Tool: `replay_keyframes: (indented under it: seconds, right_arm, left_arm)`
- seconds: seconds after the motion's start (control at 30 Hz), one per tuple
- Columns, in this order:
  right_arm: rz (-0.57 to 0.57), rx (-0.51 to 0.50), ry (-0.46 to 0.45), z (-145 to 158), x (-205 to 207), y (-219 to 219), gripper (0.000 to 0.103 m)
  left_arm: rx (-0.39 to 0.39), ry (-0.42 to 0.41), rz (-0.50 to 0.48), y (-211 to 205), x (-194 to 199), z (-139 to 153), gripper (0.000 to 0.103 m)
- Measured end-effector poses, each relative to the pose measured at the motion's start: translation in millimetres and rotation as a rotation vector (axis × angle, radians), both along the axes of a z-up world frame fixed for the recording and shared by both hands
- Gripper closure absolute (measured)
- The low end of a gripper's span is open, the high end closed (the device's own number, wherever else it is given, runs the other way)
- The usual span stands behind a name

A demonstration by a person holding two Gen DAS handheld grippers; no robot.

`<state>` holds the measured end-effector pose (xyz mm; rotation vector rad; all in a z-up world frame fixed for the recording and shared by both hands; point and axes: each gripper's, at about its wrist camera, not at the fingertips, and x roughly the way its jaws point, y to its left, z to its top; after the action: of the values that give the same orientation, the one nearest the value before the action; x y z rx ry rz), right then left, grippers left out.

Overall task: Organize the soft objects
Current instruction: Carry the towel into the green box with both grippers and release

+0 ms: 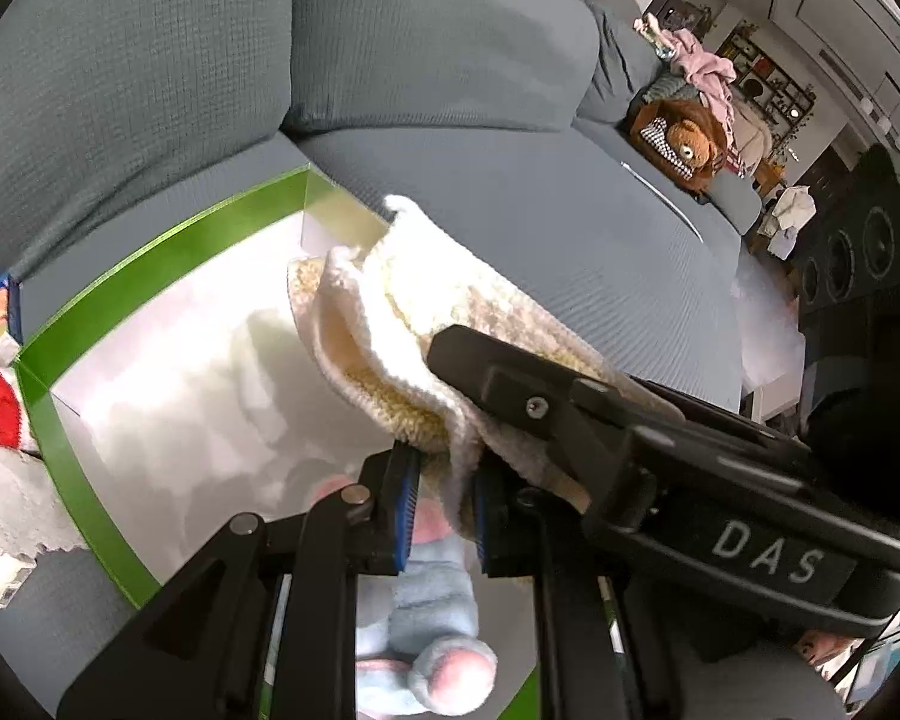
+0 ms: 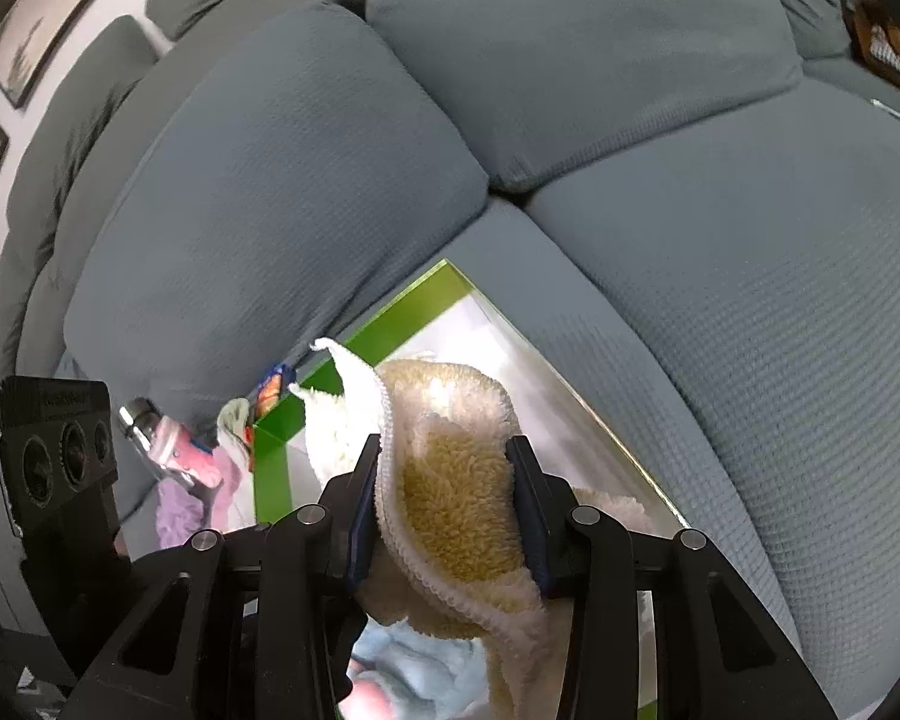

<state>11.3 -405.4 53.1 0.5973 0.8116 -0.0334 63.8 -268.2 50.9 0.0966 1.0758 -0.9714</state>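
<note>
A cream fleece cloth (image 1: 402,300) with a yellowish inner side hangs folded over a white box with a green rim (image 1: 150,252) that stands on the grey sofa. My left gripper (image 1: 444,510) is shut on the cloth's lower fold, its blue pads pinching it. My right gripper (image 2: 447,510) is shut on the same cloth (image 2: 450,498), which bulges between its pads. In the left wrist view one right finger (image 1: 492,372) lies across the cloth from the right. A blue and pink plush toy (image 1: 426,618) lies in the box under the cloth.
Grey sofa cushions (image 2: 270,180) rise behind the box (image 2: 420,294). Left of the box lie a red and white cloth (image 1: 0,408), a bottle in a pink sleeve (image 2: 168,450) and a purple cloth (image 2: 177,510). A teddy bear (image 1: 690,144) sits at the sofa's far end.
</note>
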Motion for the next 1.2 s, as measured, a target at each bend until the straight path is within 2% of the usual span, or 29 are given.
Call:
replay_keyframes:
  seconds: [0.13,0.3,0.63,0.73,0.93,1.1,1.2]
  right_arm:
    - [0.000,0.025,0.047,-9.9,3.4,-4.0,0.061]
    - [-0.003,0.031,0.087,-18.4,6.9,-4.7,0.061]
    - [-0.013,0.039,0.132,-29.0,13.2,-8.1,0.061]
    - [-0.017,0.048,0.131,-28.8,13.9,-8.2,0.061]
    - [-0.016,0.005,0.145,-28.0,16.4,-1.4,0.061]
    - [-0.009,0.004,0.145,-26.6,16.7,-1.0,0.061]
    - [0.000,-0.018,0.151,-25.3,16.6,2.8,0.054]
  left_arm:
    - [0.044,0.018,0.001,-2.0,5.9,-10.3,0.091]
    - [0.059,0.068,-0.003,-1.7,10.4,-17.1,0.091]
    - [0.095,0.080,0.013,-2.8,11.1,-24.5,0.087]
    - [0.090,0.094,0.024,-2.1,12.3,-25.4,0.087]
    - [0.084,0.131,0.043,-1.8,15.1,-28.3,0.088]
    - [0.078,0.127,0.052,1.8,13.4,-24.4,0.085]
    - [0.076,0.126,0.060,5.4,13.2,-23.6,0.079]
